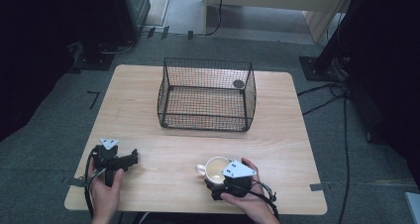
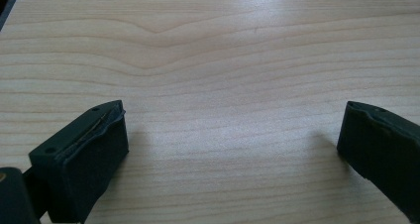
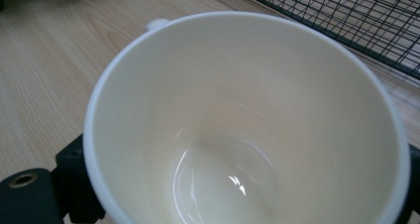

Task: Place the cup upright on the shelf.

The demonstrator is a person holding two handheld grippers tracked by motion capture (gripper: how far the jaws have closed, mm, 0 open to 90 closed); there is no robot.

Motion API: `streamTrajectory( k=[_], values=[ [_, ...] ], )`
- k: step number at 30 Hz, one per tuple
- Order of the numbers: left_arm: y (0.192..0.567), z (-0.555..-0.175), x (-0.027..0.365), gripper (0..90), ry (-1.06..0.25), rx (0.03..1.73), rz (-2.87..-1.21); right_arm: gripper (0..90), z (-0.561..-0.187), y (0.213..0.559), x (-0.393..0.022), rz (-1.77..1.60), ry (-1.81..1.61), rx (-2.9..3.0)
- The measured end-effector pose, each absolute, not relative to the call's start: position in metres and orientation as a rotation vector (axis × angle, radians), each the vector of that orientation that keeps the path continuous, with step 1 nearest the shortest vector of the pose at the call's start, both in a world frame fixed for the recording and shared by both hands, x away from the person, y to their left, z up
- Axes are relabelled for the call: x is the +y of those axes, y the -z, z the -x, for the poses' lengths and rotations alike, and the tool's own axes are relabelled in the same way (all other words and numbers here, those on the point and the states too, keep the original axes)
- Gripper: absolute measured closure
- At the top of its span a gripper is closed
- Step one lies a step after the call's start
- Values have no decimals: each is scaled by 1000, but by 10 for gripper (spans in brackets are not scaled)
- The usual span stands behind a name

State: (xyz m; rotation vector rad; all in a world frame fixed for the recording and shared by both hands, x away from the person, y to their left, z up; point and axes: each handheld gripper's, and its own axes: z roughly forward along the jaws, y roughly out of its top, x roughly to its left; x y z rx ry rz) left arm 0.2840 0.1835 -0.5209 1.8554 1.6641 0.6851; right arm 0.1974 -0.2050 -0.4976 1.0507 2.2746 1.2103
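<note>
Wooden desk (image 1: 148, 105) seen from above. A cream mug (image 1: 214, 169) stands near the front edge, right of centre, its handle turned toward the left edge. The right gripper (image 1: 221, 183), held in the person's right hand (image 1: 247, 196), sits around the mug; in the right gripper view the mug's rim (image 3: 237, 21) lies between the two black jaws, one at each side of its wall, though whether they press the wall cannot be told. The left gripper (image 2: 233, 135) rests near the front-left corner, jaws spread wide over bare wood, holding nothing. A black wire basket (image 1: 205, 94) stands toward the far edge, well apart from the mug.
</note>
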Motion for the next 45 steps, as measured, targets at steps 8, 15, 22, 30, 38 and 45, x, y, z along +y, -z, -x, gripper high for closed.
streamTrajectory(
  k=[8, 15, 22, 30, 38, 45],
  values=[
    [521, -284, 183, 0, -685, 1665, -1855, 87, -194, 494, -204, -1063, -1199, 2242],
    [521, -284, 183, 0, -685, 1664, -1855, 87, -189, 479, -207, -1032, -1237, 2220],
    [521, -284, 183, 0, -685, 1664, -1855, 87, -189, 470, -207, -1010, -1243, 2220],
    [521, -284, 184, 0, -685, 1664, -1856, 87, -194, 458, -209, -1023, -1268, 2194],
    [521, -284, 184, 0, -685, 1664, -1856, 87, -200, 448, -207, -1015, -1274, 2194],
    [521, -284, 183, 0, -685, 1664, -1855, 87, -207, 436, -204, -990, -1277, 2190]
  ],
)
